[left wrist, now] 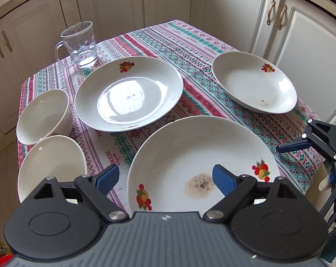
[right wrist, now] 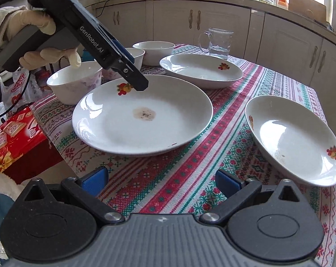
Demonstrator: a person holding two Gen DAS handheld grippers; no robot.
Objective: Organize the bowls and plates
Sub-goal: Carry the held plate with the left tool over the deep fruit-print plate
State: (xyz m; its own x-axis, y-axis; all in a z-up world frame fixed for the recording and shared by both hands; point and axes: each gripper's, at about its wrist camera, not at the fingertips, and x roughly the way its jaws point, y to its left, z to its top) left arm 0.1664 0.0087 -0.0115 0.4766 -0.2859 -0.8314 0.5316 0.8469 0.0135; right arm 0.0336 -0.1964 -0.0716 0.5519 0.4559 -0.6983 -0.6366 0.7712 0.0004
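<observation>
Three white plates with fruit prints lie on the patterned tablecloth. The nearest plate (left wrist: 190,151) (right wrist: 143,120) has a brown stain in its middle. My left gripper (left wrist: 165,179) (right wrist: 135,75) hangs open above that plate's rim, one finger outside the rim and one over the plate, gripping nothing. A second plate (left wrist: 128,93) (right wrist: 201,71) and a third plate (left wrist: 255,82) (right wrist: 295,140) lie apart. White bowls (left wrist: 45,115) (right wrist: 74,84) stand at the table's edge. My right gripper (right wrist: 162,182) (left wrist: 310,162) is open over bare cloth.
A glass mug (left wrist: 81,44) (right wrist: 219,42) stands at the far corner. Another bowl (left wrist: 52,166) sits by the left finger. A red box (right wrist: 14,138) lies beside the table. Cabinets (left wrist: 234,11) surround the table (left wrist: 190,44). A gloved hand (right wrist: 45,53) holds the left gripper.
</observation>
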